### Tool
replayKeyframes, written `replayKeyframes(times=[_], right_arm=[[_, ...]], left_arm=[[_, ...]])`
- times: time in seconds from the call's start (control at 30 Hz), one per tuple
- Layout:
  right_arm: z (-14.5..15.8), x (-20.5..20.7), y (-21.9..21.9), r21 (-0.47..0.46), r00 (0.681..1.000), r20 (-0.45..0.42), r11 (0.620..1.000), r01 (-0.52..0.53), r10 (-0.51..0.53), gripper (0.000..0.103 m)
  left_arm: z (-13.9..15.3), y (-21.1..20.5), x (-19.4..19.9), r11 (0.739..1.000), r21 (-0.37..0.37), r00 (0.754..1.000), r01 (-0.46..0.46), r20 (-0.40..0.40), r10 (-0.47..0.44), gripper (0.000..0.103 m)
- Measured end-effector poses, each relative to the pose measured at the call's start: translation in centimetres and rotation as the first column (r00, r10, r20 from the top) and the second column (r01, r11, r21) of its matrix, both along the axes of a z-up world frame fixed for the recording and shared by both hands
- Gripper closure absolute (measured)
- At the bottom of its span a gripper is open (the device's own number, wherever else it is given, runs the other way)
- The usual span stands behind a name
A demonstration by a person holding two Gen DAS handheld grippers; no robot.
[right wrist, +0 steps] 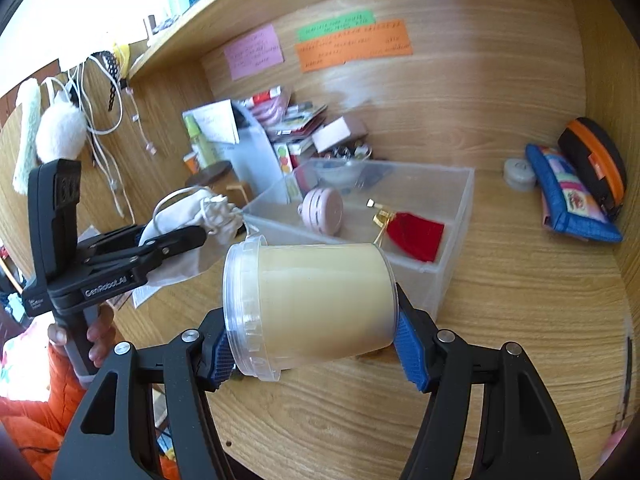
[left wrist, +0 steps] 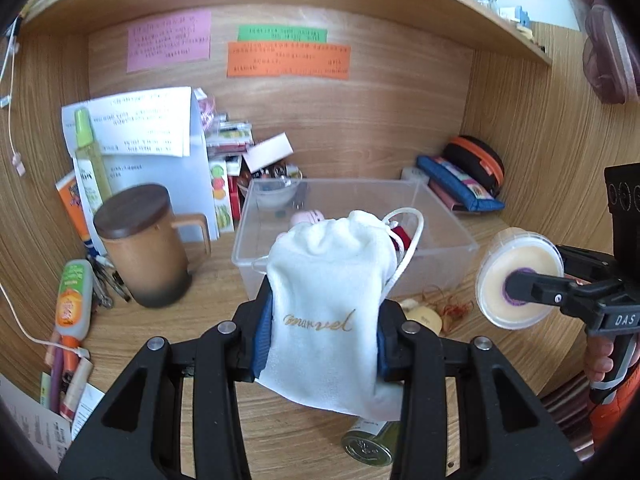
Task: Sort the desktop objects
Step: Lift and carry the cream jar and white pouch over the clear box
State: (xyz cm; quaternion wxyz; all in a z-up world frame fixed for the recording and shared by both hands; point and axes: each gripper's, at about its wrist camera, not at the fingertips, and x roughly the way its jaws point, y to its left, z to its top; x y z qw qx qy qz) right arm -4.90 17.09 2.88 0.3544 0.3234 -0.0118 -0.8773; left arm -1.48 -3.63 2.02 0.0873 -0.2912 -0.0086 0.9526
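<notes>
Left wrist view: the left gripper point(left wrist: 324, 344) has its fingers clamped on a white pouch point(left wrist: 328, 280) raised before the clear bin point(left wrist: 448, 220); right wrist view: the right gripper point(right wrist: 310, 356) clamps a cream jar point(right wrist: 316, 304) above the worktop point(right wrist: 520, 280); each should clear the bin's rim before release.

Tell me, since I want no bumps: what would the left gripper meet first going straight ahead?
Likely the clear plastic box: the left gripper, shut on the white pouch, points at its near wall. Depth is unclear.
</notes>
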Motion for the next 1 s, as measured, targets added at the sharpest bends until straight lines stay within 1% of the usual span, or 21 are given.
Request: replayKeyframes(times=[0.2, 0.47, 0.8, 1.0], right_arm=[[1.8, -0.4, 0.2, -0.025, 0.999, -0.038, 0.999, 0.025, -0.026, 0.040], [3.3, -1.6, 0.3, -0.045, 0.997, -0.062, 0.998, 0.049, -0.051, 0.040], [4.2, -4.2, 0.6, -0.065, 0.995, -0.077, 0.996, 0.064, -0.069, 0.040], [4.1, -5.9, 0.3, -0.062, 0.995, -0.076, 0.996, 0.061, -0.066, 0.040]], left_arm=[[1.3, -0.2, 0.2, 1.000, 0.005, 0.999, -0.009, -0.047, 0.009, 0.063], [2.7, -0.4, -0.7, 1.000, 0.008, 0.997, -0.014, -0.079, 0.015, 0.063], [4.5, -0.1, -3.6, 1.000, -0.006, 0.995, -0.015, -0.103, 0.014, 0.063], [5.1, 0.1, -5.9, 1.000, 0.005, 0.995, -0.007, -0.103, 0.008, 0.063]])
